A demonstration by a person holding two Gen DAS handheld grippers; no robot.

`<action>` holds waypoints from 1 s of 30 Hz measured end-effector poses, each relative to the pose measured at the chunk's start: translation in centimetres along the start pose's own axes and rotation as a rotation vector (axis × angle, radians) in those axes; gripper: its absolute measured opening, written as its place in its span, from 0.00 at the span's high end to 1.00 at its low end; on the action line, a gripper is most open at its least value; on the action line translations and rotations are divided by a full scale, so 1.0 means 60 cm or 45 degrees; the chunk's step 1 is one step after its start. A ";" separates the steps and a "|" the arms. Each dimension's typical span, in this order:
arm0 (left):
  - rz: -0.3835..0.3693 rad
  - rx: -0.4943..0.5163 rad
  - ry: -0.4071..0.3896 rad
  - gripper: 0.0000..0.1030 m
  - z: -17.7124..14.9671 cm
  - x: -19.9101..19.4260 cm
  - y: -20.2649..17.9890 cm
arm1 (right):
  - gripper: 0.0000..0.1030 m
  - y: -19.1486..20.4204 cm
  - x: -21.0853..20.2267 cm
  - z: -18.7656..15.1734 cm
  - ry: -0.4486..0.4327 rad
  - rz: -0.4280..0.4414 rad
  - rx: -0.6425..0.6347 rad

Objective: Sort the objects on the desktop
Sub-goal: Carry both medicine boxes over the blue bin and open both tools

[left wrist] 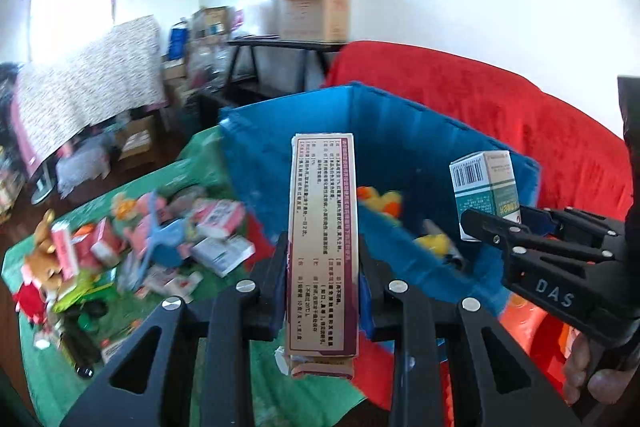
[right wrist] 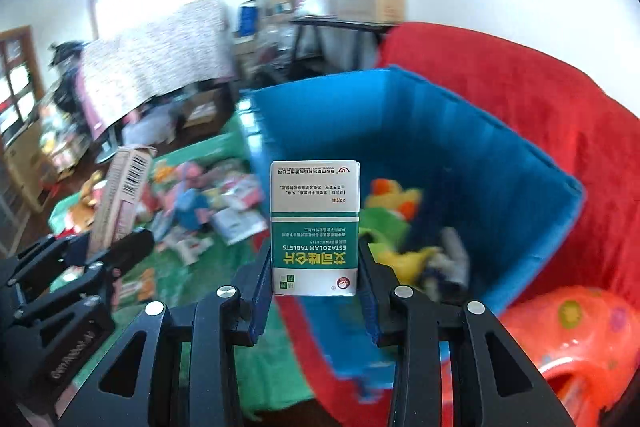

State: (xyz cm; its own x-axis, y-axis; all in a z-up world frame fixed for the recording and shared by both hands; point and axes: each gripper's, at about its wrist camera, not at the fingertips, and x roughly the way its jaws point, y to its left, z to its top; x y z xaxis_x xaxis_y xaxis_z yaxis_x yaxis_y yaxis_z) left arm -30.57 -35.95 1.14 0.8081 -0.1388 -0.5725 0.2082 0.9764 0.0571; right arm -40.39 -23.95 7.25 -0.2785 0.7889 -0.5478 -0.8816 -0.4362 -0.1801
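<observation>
My left gripper point(left wrist: 323, 259) is shut on a tall maroon and beige medicine box point(left wrist: 322, 243), held upright in front of the blue bin point(left wrist: 400, 131). My right gripper point(right wrist: 315, 267) is shut on a green and white tablet box point(right wrist: 315, 227), also in front of the blue bin point(right wrist: 460, 147). Each gripper shows in the other's view: the right one point(left wrist: 500, 231) with its tablet box point(left wrist: 486, 183), the left one point(right wrist: 108, 251) with its maroon box point(right wrist: 120, 195). Yellow plush toys point(left wrist: 380, 201) lie inside the bin.
A pile of small boxes and plush toys point(left wrist: 160, 239) lies on the green cloth point(left wrist: 280, 387) to the left. A red blanket point(left wrist: 500, 107) is behind the bin. An orange plastic item point(right wrist: 580, 339) sits at lower right. Cluttered room behind.
</observation>
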 end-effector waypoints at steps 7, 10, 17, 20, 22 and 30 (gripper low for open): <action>-0.104 0.155 -0.036 0.73 0.048 0.040 -0.119 | 0.65 -0.108 0.000 -0.003 0.004 -0.143 0.129; -0.141 0.210 -0.047 0.73 0.059 0.057 -0.163 | 0.65 -0.136 0.004 -0.001 0.013 -0.184 0.151; -0.190 0.277 0.001 0.73 0.061 0.109 -0.206 | 0.65 -0.187 0.025 0.004 0.047 -0.283 0.187; -0.210 0.280 0.020 0.73 0.062 0.123 -0.216 | 0.65 -0.205 0.044 0.005 0.078 -0.315 0.207; -0.212 0.287 0.038 0.73 0.061 0.133 -0.221 | 0.65 -0.216 0.060 0.005 0.104 -0.343 0.208; -0.163 0.325 0.121 0.72 0.056 0.162 -0.235 | 0.64 -0.252 0.084 0.000 0.175 -0.448 0.277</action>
State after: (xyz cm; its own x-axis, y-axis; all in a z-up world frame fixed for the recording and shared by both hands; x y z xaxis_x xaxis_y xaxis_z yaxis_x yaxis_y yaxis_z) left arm -23.81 -51.64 -2.47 0.7138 -0.2303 -0.6615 0.4464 0.8773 0.1762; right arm -28.44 -13.36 7.21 0.0935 0.8018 -0.5903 -0.9776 -0.0382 -0.2069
